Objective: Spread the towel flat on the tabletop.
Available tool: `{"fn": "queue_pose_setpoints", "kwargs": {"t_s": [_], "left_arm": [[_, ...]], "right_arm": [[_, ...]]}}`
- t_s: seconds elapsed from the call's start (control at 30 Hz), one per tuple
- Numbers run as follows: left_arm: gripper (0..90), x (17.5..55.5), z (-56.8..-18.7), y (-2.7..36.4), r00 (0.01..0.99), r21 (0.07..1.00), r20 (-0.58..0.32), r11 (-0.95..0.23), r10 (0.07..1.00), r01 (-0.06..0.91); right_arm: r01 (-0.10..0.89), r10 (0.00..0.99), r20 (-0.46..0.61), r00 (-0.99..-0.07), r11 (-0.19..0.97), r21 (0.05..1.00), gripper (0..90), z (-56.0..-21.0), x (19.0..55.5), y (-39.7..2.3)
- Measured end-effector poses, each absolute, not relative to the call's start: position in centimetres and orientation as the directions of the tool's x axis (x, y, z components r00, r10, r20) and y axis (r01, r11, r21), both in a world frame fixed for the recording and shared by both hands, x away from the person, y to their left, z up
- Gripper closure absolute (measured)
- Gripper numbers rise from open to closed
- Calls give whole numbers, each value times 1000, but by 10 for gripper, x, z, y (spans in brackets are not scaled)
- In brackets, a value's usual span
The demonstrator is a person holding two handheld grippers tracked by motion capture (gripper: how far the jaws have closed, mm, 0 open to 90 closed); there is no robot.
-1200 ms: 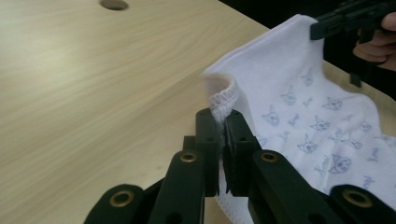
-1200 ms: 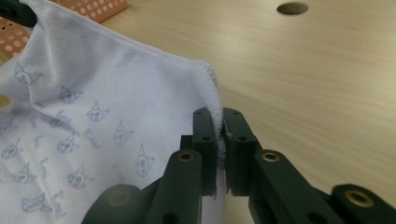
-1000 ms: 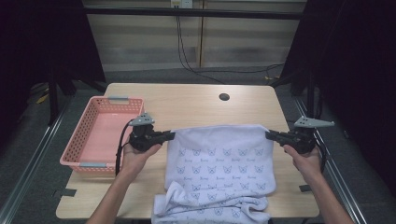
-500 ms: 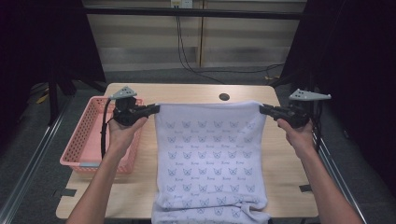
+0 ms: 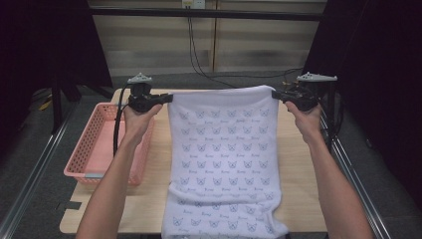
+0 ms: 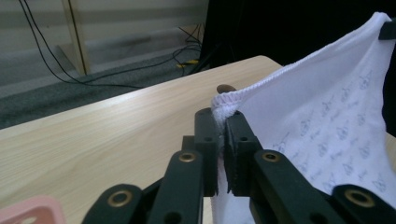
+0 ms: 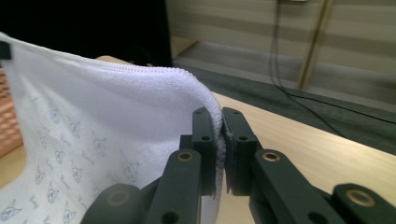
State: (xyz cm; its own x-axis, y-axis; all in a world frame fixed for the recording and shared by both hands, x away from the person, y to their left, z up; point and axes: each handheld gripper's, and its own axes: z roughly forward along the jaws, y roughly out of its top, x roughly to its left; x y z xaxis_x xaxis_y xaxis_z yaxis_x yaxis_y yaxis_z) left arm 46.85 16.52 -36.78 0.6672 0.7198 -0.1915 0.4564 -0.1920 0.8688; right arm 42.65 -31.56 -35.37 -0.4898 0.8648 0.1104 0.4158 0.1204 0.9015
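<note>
Left claw (image 5: 166,98) and right claw (image 5: 276,94) each pinch a top corner of the towel (image 5: 224,154), spread apart so it hangs flat; lower end drapes over the worktop (image 5: 298,164) near edge

Light wooden table (image 5: 298,164); pink basket (image 5: 99,149) at left; towel (image 5: 224,164) draped across.

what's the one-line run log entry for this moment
left gripper: shut on towel corner | right gripper: shut on other corner | printed white towel: held up, spread, lower end on table | pink basket: at left
</note>
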Motion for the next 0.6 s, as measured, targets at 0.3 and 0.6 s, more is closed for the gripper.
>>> {"fn": "queue_pose_setpoints", "kwargs": {"t_s": [0.3, 0.6], "left_arm": [[550, 481, -388, 162, 612, 843, -233, -157, 756, 514], [583, 428, -385, 160, 693, 860, -220, -199, 686, 470]], "right_arm": [[462, 898, 108, -427, 114, 880, 620, -383, 429, -325], [420, 849, 68, -523, 188, 888, 479, -390, 363, -330]]}}
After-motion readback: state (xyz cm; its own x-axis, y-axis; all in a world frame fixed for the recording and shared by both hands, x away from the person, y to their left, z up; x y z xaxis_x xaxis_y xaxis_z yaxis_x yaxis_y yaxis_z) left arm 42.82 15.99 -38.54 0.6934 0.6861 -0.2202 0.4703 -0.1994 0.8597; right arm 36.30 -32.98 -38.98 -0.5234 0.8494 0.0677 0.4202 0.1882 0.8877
